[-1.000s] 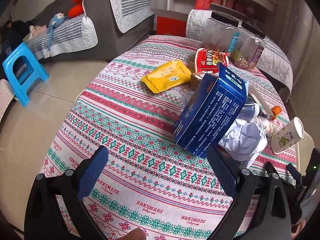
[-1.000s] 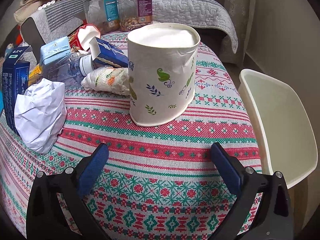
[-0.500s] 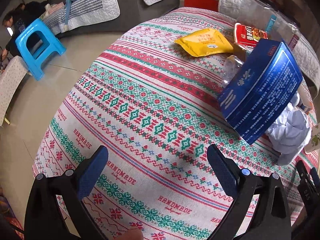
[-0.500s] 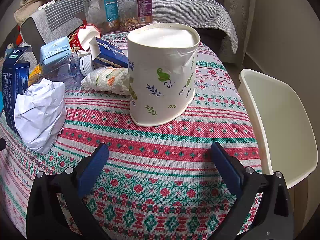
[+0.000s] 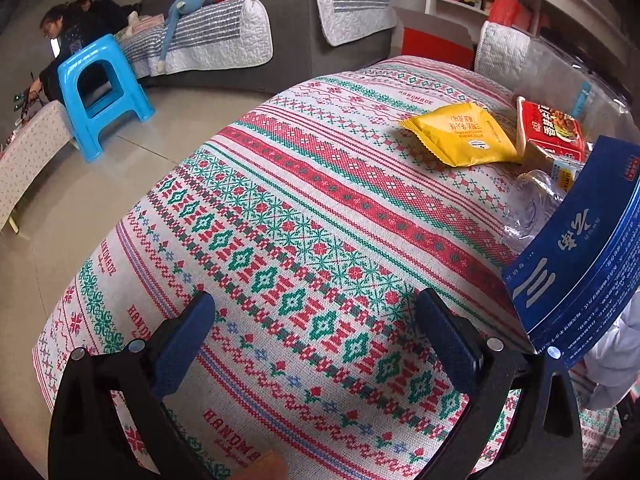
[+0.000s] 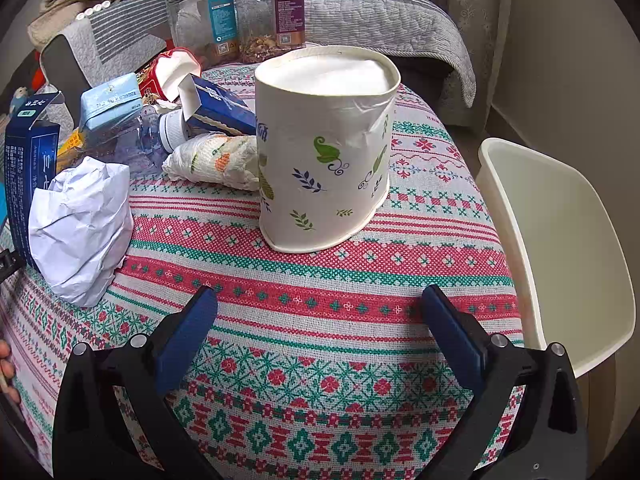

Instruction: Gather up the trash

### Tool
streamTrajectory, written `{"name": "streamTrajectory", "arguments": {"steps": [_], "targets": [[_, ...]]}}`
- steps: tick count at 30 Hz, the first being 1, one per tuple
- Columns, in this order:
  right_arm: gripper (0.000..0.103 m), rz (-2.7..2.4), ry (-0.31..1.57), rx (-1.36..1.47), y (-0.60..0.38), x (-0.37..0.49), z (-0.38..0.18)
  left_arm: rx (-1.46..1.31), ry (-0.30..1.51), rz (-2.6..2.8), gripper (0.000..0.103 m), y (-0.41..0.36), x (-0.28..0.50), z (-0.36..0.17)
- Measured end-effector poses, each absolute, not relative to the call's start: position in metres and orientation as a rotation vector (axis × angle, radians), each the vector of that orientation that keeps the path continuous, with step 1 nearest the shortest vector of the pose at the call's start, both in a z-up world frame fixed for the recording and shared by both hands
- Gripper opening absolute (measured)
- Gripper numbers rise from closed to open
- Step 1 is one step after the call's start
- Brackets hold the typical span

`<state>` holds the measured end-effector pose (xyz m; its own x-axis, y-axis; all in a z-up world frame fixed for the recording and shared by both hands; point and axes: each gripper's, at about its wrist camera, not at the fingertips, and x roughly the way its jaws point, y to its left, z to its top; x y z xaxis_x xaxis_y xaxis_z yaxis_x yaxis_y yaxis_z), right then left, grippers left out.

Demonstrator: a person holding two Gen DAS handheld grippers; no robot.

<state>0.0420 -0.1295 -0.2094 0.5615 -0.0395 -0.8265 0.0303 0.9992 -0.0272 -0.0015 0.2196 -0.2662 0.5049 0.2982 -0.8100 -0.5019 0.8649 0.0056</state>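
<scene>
An upside-down, dented paper cup [image 6: 326, 148] with a leaf print stands on the patterned tablecloth [image 6: 320, 280], just ahead of my open, empty right gripper [image 6: 318, 312]. A crumpled white paper ball [image 6: 80, 228] lies to its left, with a wadded printed wrapper [image 6: 212, 160], a clear bottle [image 6: 132, 136] and small cartons behind. My left gripper [image 5: 316, 324] is open and empty over bare cloth. A tall blue box [image 5: 580, 256] stands to its right, with a yellow packet [image 5: 460, 136] and a red packet [image 5: 552, 128] beyond.
A cream plastic bin [image 6: 560, 248] stands off the table's right edge. Two clear jars [image 6: 240, 16] stand at the table's far side. A blue stool [image 5: 100, 92] and a grey sofa [image 5: 280, 20] are on the floor beyond the table, with a person [image 5: 68, 28] lying near them.
My left gripper has swung left and away from the blue box, which now sits at the view's right edge. My right gripper and the cup have not moved.
</scene>
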Motion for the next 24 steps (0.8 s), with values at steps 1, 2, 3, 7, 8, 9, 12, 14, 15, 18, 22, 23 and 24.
{"name": "streamTrajectory", "arguments": {"steps": [1,2,3,7,8,9,12,14,15,18,22,23,24], "targets": [[0.098,-0.041,0.974,-0.010,-0.1295,0.0419,-0.2095,-0.244,0.922,0.487,0.098,0.2205,-0.0001,-0.2659],[0.098,-0.041,0.974,-0.010,-0.1296,0.0420,-0.2094,-0.244,0.922,0.484,0.098,0.2207,0.0009,-0.2658],[0.098,-0.041,0.974,-0.010,-0.1296,0.0419,-0.2095,-0.244,0.921,0.481,0.098,0.2209,0.0017,-0.2657],[0.098,-0.041,0.974,-0.010,-0.1297,0.0418,-0.2095,-0.240,0.922,0.464,0.098,0.2221,0.0040,-0.2663],[0.098,-0.041,0.974,-0.010,-0.1297,0.0417,-0.2095,-0.239,0.922,0.464,0.098,0.2224,0.0046,-0.2665],[0.098,-0.041,0.974,-0.010,-0.1297,0.0417,-0.2095,-0.238,0.922,0.464,0.098,0.2224,0.0050,-0.2664],[0.098,-0.041,0.974,-0.010,-0.1297,0.0416,-0.2095,-0.234,0.924,0.467,0.098,0.2222,0.0051,-0.2668],[0.098,-0.041,0.974,-0.010,-0.1297,0.0417,-0.2094,-0.230,0.925,0.469,0.098,0.2217,0.0057,-0.2668],[0.098,-0.041,0.974,-0.010,-0.1297,0.0417,-0.2094,-0.229,0.925,0.470,0.098,0.2213,0.0052,-0.2668],[0.098,-0.041,0.974,-0.010,-0.1297,0.0417,-0.2095,-0.230,0.925,0.469,0.098,0.2214,0.0053,-0.2668],[0.098,-0.041,0.974,-0.010,-0.1297,0.0417,-0.2095,-0.229,0.924,0.470,0.098,0.2206,0.0057,-0.2672],[0.098,-0.041,0.974,-0.010,-0.1297,0.0416,-0.2095,-0.229,0.924,0.470,0.098,0.2207,0.0055,-0.2672],[0.098,-0.041,0.974,-0.010,-0.1297,0.0416,-0.2095,-0.229,0.924,0.470,0.098,0.2208,0.0054,-0.2672]]}}
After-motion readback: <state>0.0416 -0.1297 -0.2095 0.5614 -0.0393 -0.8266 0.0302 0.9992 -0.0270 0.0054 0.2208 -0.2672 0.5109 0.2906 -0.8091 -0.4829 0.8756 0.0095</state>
